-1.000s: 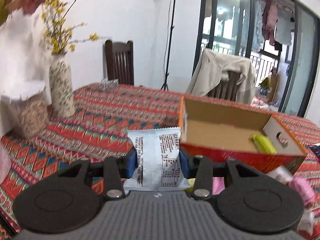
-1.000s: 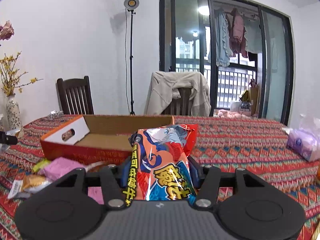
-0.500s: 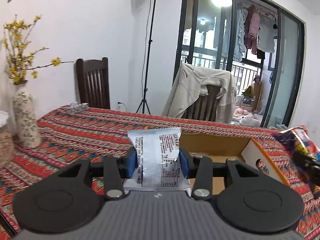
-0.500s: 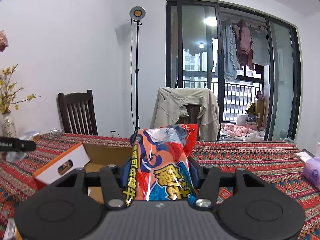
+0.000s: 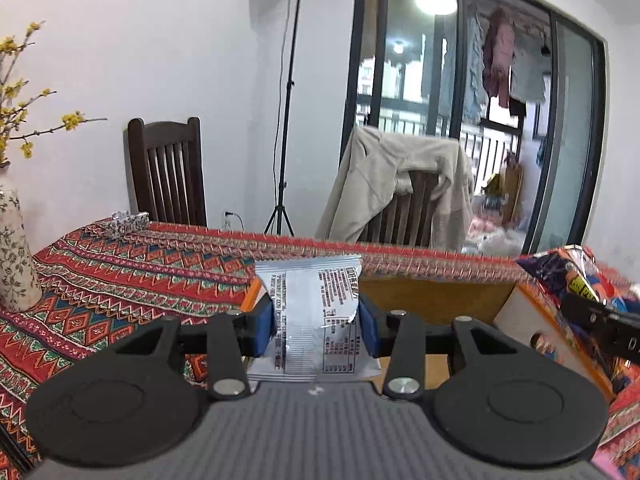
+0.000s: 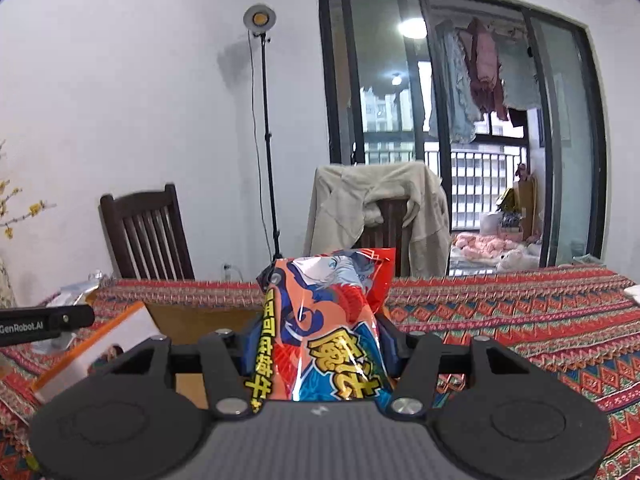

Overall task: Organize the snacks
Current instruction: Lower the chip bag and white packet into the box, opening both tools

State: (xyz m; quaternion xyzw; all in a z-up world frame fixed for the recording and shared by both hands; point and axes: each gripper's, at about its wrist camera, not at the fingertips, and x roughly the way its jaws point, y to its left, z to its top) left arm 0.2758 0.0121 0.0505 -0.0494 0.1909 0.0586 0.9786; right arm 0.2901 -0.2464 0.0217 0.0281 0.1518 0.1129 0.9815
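Your left gripper [image 5: 316, 322] pinched the silver foil snack packet [image 5: 314, 320] above the open orange cardboard box [image 5: 516, 316] — your right gripper [image 6: 320, 340] clamped the glossy orange-and-blue snack bag [image 6: 326, 320].

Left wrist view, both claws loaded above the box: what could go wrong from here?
1. The left claw and right claw each hold a packet over the same open cardboard box; the right claw already shows at the left view's edge, so they may collide.
2. The silver packet is pinched across its middle and may crush.
3. The glossy orange snack bag could slip or catch the box wall.
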